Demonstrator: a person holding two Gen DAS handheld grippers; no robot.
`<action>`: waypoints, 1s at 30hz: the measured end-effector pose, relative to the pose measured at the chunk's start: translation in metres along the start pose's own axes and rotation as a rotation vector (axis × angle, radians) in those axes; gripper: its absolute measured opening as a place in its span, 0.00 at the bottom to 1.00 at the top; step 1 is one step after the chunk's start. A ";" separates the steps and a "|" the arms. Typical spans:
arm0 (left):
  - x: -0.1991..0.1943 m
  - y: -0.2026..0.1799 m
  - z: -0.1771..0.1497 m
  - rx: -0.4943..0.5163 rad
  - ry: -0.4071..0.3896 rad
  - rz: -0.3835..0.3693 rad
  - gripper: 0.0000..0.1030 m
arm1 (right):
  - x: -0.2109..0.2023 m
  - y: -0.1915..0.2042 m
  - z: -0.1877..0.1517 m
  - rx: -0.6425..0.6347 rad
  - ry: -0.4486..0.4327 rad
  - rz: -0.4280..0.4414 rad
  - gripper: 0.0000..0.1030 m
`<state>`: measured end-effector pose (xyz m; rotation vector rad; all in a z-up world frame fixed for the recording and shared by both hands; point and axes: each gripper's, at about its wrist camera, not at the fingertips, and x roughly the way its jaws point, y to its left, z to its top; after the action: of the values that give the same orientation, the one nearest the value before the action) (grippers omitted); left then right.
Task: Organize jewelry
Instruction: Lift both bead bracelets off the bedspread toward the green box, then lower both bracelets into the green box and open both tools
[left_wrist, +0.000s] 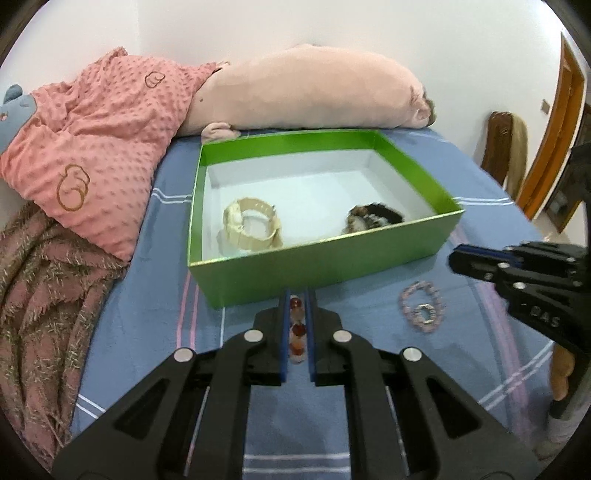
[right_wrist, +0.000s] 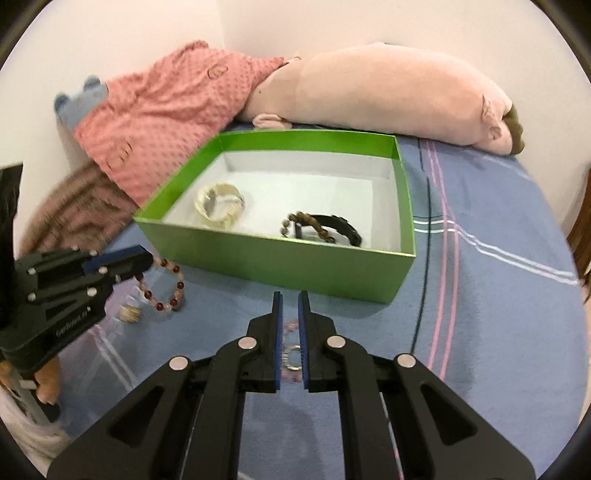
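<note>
A green box (left_wrist: 295, 269) (right_wrist: 277, 262) stands on the blue sheet. Inside it lie a cream watch (left_wrist: 251, 225) (right_wrist: 219, 203) and dark bead bracelets (left_wrist: 373, 218) (right_wrist: 321, 227). My left gripper (left_wrist: 299, 293) (right_wrist: 146, 258) is shut on a red-and-white bead bracelet (left_wrist: 297, 328) (right_wrist: 166, 295), which hangs from its tips just in front of the box. A pink bead bracelet with a silver ring (left_wrist: 421, 310) (right_wrist: 292, 356) lies on the sheet. My right gripper (right_wrist: 290, 295) (left_wrist: 456, 258) hovers above it, shut and holding nothing.
A pink dotted pillow (left_wrist: 92, 147), a long pink plush (left_wrist: 314, 92) and a brown throw (left_wrist: 48, 295) crowd the far and left sides of the bed. A small blurred ring-like item (right_wrist: 129, 314) lies under the left gripper. A wooden door (left_wrist: 554, 140) is at the right.
</note>
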<state>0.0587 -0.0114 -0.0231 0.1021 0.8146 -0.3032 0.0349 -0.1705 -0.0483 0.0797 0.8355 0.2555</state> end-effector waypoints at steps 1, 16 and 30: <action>-0.005 0.000 0.002 -0.001 -0.006 -0.001 0.08 | -0.002 0.001 0.002 0.003 -0.001 0.009 0.08; -0.030 0.003 -0.005 -0.014 -0.021 0.013 0.08 | 0.064 -0.024 -0.015 0.031 0.272 -0.172 0.27; -0.040 0.005 0.019 -0.019 -0.039 0.014 0.08 | 0.000 0.015 0.008 -0.055 0.124 -0.152 0.07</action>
<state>0.0477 -0.0013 0.0185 0.0840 0.7781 -0.2837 0.0376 -0.1555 -0.0403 -0.0513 0.9519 0.1409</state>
